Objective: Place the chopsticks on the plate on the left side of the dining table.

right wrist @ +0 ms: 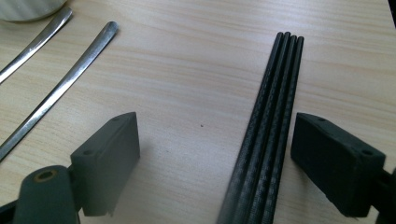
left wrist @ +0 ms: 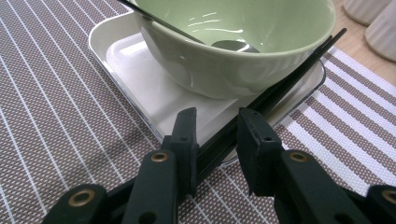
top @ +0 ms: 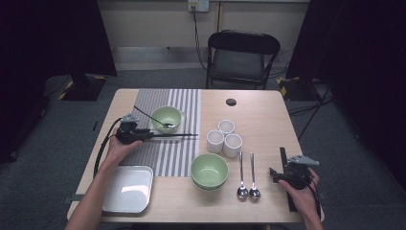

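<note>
Your left gripper (top: 143,135) sits on the striped placemat (top: 165,158), just left of the green bowl (top: 167,118) at the mat's far end. In the left gripper view a pair of black chopsticks (left wrist: 280,86) runs between its jaws. The jaws stand narrow, but there's a visible gap beside the sticks on the right jaw's side; the left jaw looks to be against them. I can't tell if the pads are actually pressing.

From that bowl:
- Chopsticks lie along its near side, on the rim of the white tray (left wrist: 140,70) the bowl stands on; tips stick out past the bowl to the right in the high view.
- A spoon (left wrist: 196,37) is inside the bowl, handle leaning out over the rim to the left.
- Three white cups (top: 223,138) are to the right of it, off the mat on bare table (top: 258,115).
- Second green bowl (top: 209,170) is nearer to you, at the mat's near right corner.
- Empty white tray (top: 128,188) is at the near left, touching the mat's near edge.
- Two spoons (top: 247,177) lie side by side right of the second bowl.

Your right gripper (right wrist: 210,154) is well apart from the bowl, at the near right edge of the table, right of the two spoons. Its jaws stand wide, nothing clamped. A second bundle of black chopsticks (right wrist: 268,135) lies flat on the wood between those jaws, close to the right jaw, not gripped.
</note>
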`<action>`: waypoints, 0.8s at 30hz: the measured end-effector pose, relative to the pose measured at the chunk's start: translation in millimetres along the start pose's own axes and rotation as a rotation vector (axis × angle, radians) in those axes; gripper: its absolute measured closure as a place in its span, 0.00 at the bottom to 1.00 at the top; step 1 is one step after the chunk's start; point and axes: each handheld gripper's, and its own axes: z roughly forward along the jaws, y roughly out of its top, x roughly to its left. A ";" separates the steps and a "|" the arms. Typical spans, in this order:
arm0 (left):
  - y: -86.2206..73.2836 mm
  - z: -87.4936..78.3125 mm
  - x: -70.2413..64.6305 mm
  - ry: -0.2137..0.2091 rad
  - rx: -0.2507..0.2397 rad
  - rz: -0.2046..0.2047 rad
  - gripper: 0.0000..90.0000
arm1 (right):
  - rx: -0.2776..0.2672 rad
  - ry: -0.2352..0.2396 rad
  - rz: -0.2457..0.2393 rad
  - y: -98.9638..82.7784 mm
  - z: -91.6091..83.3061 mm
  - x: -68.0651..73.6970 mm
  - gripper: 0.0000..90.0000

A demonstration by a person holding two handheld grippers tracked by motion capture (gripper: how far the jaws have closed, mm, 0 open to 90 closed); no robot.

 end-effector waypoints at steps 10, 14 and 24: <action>5.9 -6.0 -6.2 0.004 -0.024 0.014 0.72 | 0.001 0.000 0.001 0.0 0.0 0.0 0.16; 7.4 -8.8 -8.8 -0.059 -0.030 -0.013 0.75 | 0.000 0.000 0.000 0.0 0.0 0.0 0.17; 6.3 -4.7 -17.5 -0.127 0.019 0.007 0.82 | 0.000 0.000 -0.001 0.0 -0.1 0.2 0.17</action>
